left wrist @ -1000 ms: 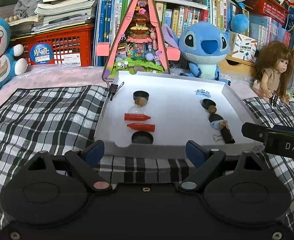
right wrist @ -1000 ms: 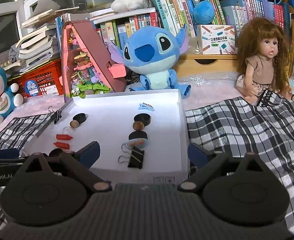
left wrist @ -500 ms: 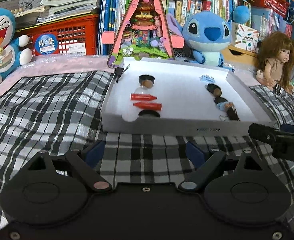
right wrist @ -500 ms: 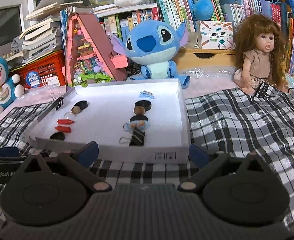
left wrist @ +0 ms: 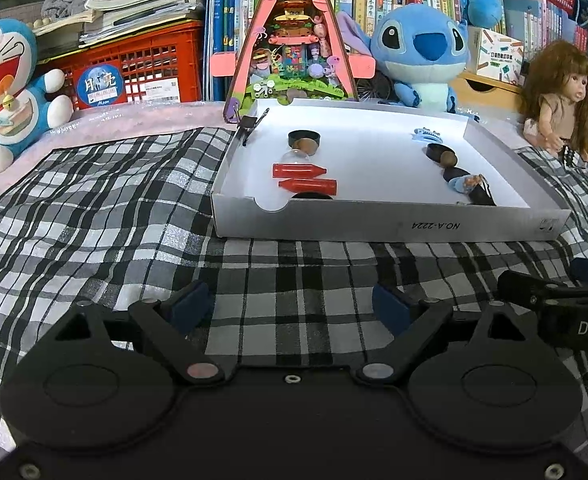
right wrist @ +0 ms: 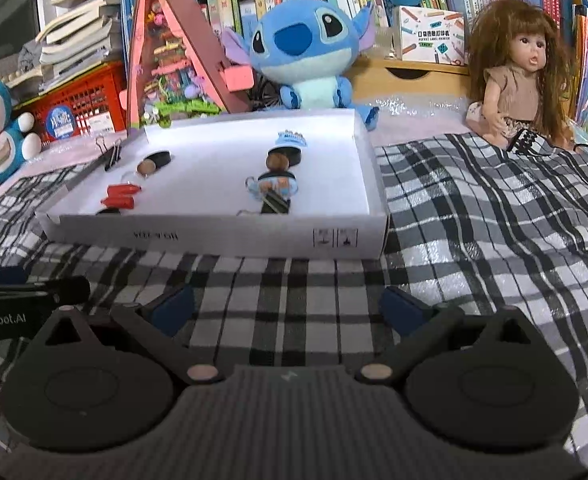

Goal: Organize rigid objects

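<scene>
Centre of both frames: white tray point(left wrist: 386, 224) on the plaid cloth point(left wrist: 94, 216), with small rigid items inside in two lines. Left line, centre-left of the left wrist view: black ring point(left wrist: 303, 136), brown ball point(left wrist: 306, 145), clear bulb, two red capsules point(left wrist: 304, 178) side by side, another dark disc partly hidden behind the tray's front wall. Right line, centre-right: blue comb-like piece point(left wrist: 425, 134), dark disc with brown ball point(left wrist: 446, 158), another disc, small blue figure, black binder clip point(right wrist: 275, 202) nearest the front wall. One more binder clip point(right wrist: 112, 156) is clipped on the tray's upper-left rim.

Left gripper point(left wrist: 290, 306) sits at the bottom of its frame over bare cloth, jaws spread wide, nothing between them. Right gripper point(right wrist: 288, 308) likewise: jaws spread, empty, short of the tray's front wall.

Progress, as a judgement: sorting looks mostly or fully done, since every loose item is in the tray and lined up, and nothing is left on the cloth. Cannot tell whether the rim clip is meant to go in. Plush toys, doll and books at the top of the frames are background.
</scene>
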Motion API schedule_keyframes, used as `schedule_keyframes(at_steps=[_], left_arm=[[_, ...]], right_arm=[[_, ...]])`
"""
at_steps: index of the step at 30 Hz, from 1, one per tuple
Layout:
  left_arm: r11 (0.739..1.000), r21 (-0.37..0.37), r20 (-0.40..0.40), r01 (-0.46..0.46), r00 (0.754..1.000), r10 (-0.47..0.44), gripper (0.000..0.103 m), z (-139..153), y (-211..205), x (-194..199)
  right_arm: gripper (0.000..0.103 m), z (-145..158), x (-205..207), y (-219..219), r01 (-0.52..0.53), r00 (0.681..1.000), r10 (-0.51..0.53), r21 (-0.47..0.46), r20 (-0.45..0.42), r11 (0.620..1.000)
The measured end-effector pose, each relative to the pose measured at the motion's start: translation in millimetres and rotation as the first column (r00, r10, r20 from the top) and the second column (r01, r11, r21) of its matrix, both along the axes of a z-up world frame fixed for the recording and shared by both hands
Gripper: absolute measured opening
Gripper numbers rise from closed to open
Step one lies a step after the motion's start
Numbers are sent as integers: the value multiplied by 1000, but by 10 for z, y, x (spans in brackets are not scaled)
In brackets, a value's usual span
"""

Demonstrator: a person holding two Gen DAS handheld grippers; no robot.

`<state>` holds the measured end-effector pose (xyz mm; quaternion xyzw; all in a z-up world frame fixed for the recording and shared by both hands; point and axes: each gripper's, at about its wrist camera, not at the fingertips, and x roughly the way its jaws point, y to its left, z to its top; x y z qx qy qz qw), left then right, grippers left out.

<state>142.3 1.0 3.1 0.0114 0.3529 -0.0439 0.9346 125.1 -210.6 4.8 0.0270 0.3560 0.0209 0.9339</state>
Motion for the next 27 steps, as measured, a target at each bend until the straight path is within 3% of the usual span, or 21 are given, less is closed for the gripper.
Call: schedule_keyframes(at_steps=[17,27], left_arm=[[1000,11,-4,-28,1000,28,102,-60,16,-2],[1000,9,-6,-29,1000,29,103,-64,20,0]], right_arm=[[103,-41,30,97,-12,1000,11,-55,-24,998],[103,-41,31,100,-13,1000,11,-56,-25,998]])
